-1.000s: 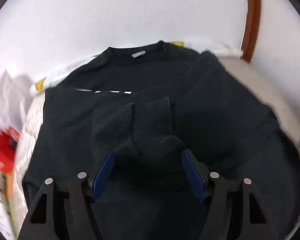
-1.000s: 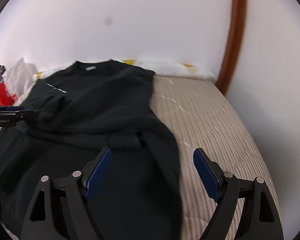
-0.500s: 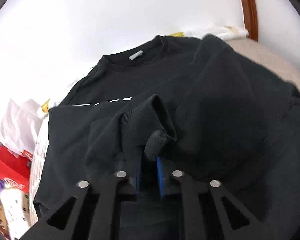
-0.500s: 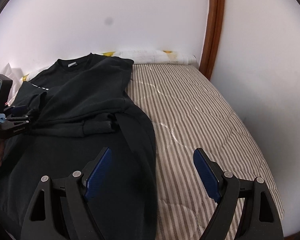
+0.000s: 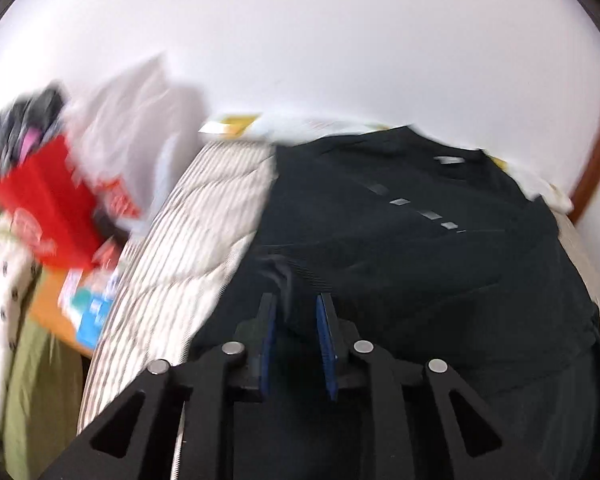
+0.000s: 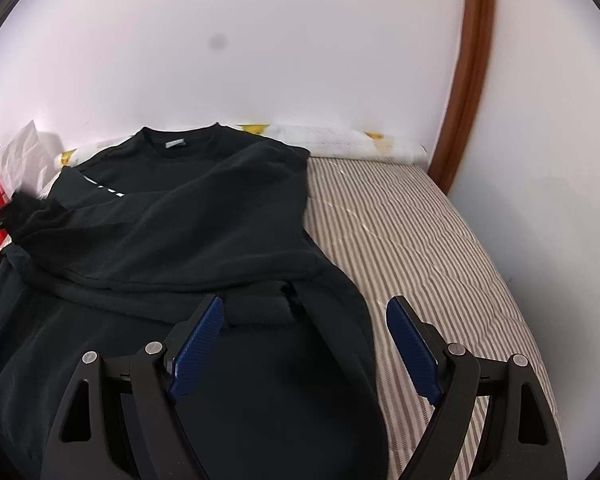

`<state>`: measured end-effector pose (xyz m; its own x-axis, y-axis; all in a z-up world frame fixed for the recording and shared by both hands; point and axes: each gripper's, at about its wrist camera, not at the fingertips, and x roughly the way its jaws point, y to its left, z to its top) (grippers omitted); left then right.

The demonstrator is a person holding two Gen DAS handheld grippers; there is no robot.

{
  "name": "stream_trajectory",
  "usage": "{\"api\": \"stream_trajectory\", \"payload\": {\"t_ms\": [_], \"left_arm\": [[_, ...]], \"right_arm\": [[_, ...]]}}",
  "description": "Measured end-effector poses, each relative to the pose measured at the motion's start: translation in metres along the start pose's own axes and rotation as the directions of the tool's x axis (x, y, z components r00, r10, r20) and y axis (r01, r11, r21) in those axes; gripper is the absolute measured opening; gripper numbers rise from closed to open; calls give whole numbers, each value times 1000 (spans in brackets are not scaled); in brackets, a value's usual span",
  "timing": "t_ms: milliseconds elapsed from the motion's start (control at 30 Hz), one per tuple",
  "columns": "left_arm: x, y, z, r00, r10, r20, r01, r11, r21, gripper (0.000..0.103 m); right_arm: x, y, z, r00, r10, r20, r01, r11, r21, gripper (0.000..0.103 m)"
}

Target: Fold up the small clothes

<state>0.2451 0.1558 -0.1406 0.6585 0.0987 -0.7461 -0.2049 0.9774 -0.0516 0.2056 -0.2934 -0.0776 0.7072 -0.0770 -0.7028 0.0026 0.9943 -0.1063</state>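
Left wrist view: my left fingers (image 5: 296,320), narrow and parting, have the black sweatshirt (image 5: 420,248) cuff between them. My right fingers (image 6: 304,328) hover wide above the garment spread on the striped bed (image 6: 420,232).

A bed set in the corner of a plain white-walled room.
The striped mattress (image 6: 412,240) runs up to the white wall (image 6: 300,40); a brown wooden trim (image 6: 470,80) rises at the corner, a red bag (image 5: 48,204) and clutter lie beside the bed, and the light is soft and even.
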Motion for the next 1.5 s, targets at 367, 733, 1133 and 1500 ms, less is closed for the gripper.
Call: {"api": "stream_trajectory", "payload": {"t_ms": [367, 733, 1133, 1500], "left_arm": [[26, 33, 10, 985, -170, -30, 166, 981, -104, 61], [68, 11, 23, 973, -212, -94, 202, 973, -112, 7], [60, 27, 17, 996, -70, -46, 65, 994, -92, 7], [58, 19, 4, 995, -48, -83, 44, 998, -45, 11]], "right_arm": [[11, 29, 7, 1000, 1, -15, -1, 999, -50, 83], [63, 25, 22, 996, -70, -52, 65, 994, -92, 82], [129, -21, 30, 986, -18, -163, 26, 998, 50, 75], [112, -21, 21, 992, 32, -123, -25, 998, 58, 15]]}}
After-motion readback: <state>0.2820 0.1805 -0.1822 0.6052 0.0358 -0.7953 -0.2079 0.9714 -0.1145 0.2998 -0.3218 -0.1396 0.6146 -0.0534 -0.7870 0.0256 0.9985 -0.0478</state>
